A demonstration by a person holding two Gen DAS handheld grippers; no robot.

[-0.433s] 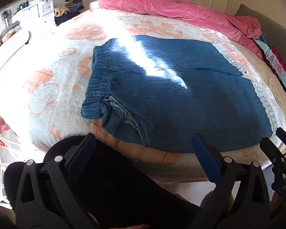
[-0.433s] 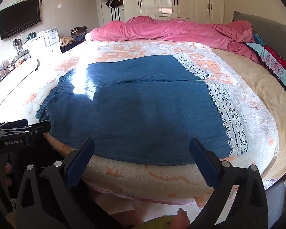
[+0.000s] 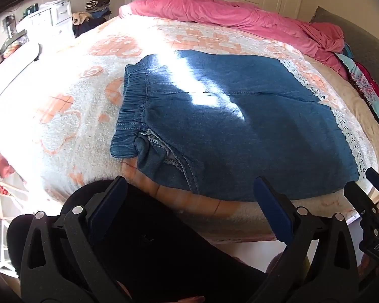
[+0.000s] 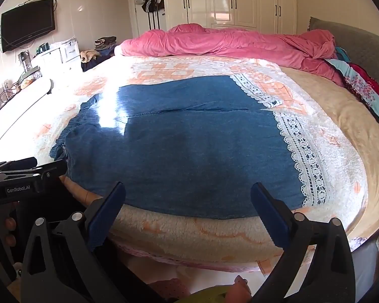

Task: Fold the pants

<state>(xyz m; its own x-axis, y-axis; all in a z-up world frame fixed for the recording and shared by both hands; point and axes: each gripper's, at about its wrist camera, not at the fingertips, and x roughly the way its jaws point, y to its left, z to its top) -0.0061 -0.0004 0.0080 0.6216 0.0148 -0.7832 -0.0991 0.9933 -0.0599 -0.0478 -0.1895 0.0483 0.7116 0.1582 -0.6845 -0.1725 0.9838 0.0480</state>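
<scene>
Both grippers stand wide apart and empty at the near edge of the bed: the left gripper (image 3: 189,202) hangs just short of the elastic waistband (image 3: 132,111), the right gripper (image 4: 188,207) toward the lace-trimmed hems (image 4: 303,151). Between and beyond them, the blue denim pants (image 4: 184,146) lie flat, legs side by side, on a fleecy white-and-orange blanket (image 3: 70,116), with a crumpled pink quilt (image 4: 227,43) heaped along the far side. Sunlight streaks the denim.
</scene>
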